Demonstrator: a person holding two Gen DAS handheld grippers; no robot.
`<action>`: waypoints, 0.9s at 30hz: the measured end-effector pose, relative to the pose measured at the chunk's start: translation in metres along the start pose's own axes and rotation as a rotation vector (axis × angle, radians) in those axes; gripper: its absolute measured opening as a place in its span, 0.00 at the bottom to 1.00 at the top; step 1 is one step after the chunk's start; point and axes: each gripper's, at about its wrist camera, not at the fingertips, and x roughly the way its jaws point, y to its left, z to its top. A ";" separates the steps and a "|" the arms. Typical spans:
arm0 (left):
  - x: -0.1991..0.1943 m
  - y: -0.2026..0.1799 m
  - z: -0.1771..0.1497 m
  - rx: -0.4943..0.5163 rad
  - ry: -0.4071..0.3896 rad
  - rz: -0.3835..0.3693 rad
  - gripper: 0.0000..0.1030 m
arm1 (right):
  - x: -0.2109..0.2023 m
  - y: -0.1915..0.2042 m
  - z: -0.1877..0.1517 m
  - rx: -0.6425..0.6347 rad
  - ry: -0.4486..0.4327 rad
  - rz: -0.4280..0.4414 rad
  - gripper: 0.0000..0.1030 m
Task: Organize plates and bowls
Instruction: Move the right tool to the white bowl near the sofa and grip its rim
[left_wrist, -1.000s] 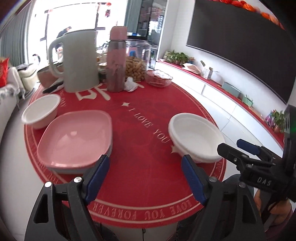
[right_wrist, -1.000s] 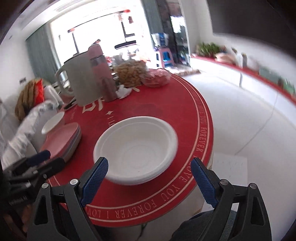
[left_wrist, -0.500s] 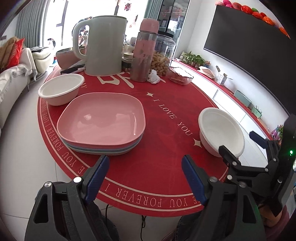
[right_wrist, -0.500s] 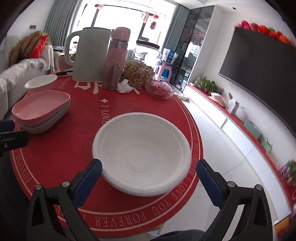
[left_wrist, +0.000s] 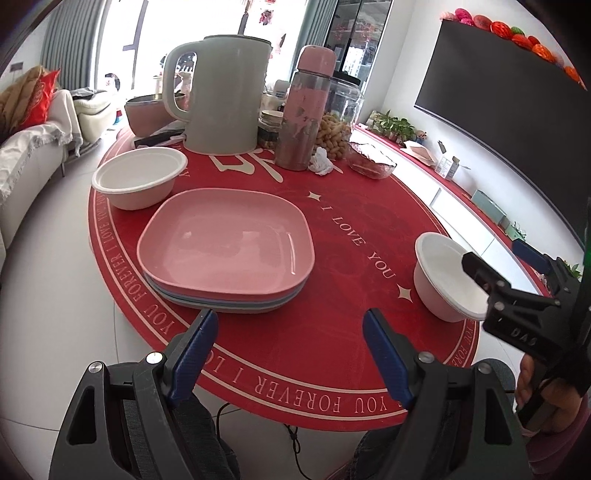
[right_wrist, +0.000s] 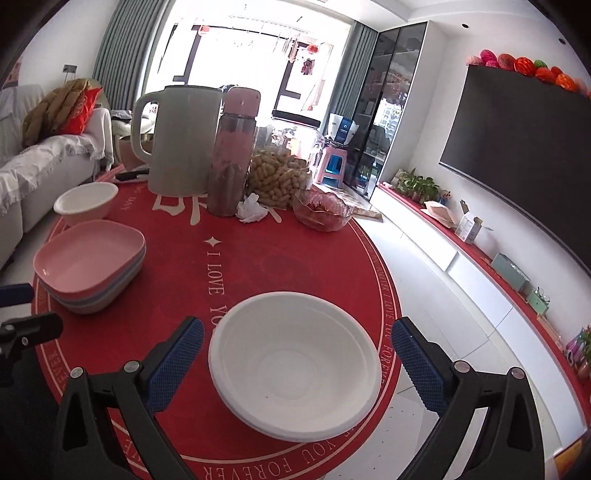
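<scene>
Right wrist: right tool (right_wrist: 295, 356) spread wide around white bowl (right_wrist: 295, 373), left tool (left_wrist: 290, 341) released

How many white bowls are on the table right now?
2. One white bowl sits at the far left beside the kettle; the other white bowl lies near the front edge, between the right hand-held gripper fingers. Clutter may hide others.

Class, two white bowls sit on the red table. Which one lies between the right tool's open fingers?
The white bowl at the table's near edge; the other white bowl sits far off beside the kettle.
</scene>
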 end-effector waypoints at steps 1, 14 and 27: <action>-0.001 0.001 0.001 0.001 -0.005 0.002 0.81 | -0.001 0.000 0.003 0.006 0.001 0.012 0.98; -0.038 0.057 0.052 -0.019 -0.129 0.119 0.81 | -0.003 0.036 0.065 0.061 0.068 0.278 0.99; -0.004 0.171 0.094 -0.176 0.012 0.266 0.81 | 0.070 0.104 0.122 0.131 0.341 0.467 0.99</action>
